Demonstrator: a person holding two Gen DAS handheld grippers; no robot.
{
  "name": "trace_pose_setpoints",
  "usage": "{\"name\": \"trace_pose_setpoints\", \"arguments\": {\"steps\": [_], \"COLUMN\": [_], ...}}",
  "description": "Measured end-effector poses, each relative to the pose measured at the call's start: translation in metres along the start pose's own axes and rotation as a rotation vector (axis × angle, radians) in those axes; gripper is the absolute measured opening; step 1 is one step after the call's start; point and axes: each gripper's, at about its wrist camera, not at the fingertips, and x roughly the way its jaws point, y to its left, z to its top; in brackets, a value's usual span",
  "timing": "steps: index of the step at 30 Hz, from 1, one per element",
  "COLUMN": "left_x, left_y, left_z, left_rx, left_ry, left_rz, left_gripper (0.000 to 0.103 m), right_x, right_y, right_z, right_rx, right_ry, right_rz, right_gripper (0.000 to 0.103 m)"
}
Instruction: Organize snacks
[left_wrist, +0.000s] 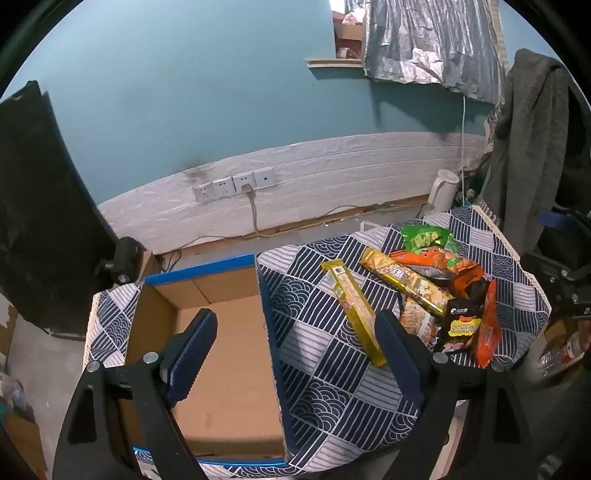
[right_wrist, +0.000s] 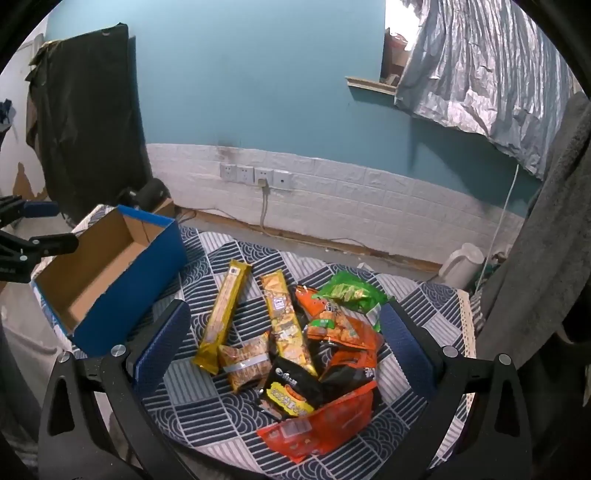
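An empty blue cardboard box (left_wrist: 266, 306) stands open on the patterned cloth, and my left gripper (left_wrist: 295, 350) hovers open over its right wall with nothing between its fingers. To the right of the box lies a pile of snacks. It includes a long yellow pack (right_wrist: 223, 314), a gold pack (right_wrist: 284, 325), a small cracker pack (right_wrist: 245, 363), a black and yellow bag (right_wrist: 291, 387), orange bags (right_wrist: 340, 328), a green bag (right_wrist: 351, 291) and a flat red bag (right_wrist: 321, 424). My right gripper (right_wrist: 284, 332) hangs wide open above this pile, touching nothing. In the right wrist view the box (right_wrist: 140, 295) sits at the left.
The cloth-covered table (right_wrist: 207, 413) ends close in front and at the right. A white kettle (right_wrist: 461, 264) stands behind it by the wall, under a dangling cord. A grey garment (right_wrist: 535, 258) hangs at the right, a black cloth (right_wrist: 85, 110) at the left. Wall sockets (right_wrist: 255, 175) with a plugged cable.
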Motion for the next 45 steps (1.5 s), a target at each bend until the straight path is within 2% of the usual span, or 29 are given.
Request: {"name": "trace_pose_setpoints", "arguments": {"steps": [45], "left_x": [0.0039], "left_y": [-0.0001], "left_z": [-0.004], "left_rx": [-0.007], "left_ry": [0.026], "left_rz": [-0.015], "left_gripper": [0.089], "right_x": [-0.0002], "right_y": [0.0019], "right_z": [0.0014], "right_rx": [-0.018], "right_ry": [0.008], "right_rz": [-0.001], "right_gripper": [0.1]}}
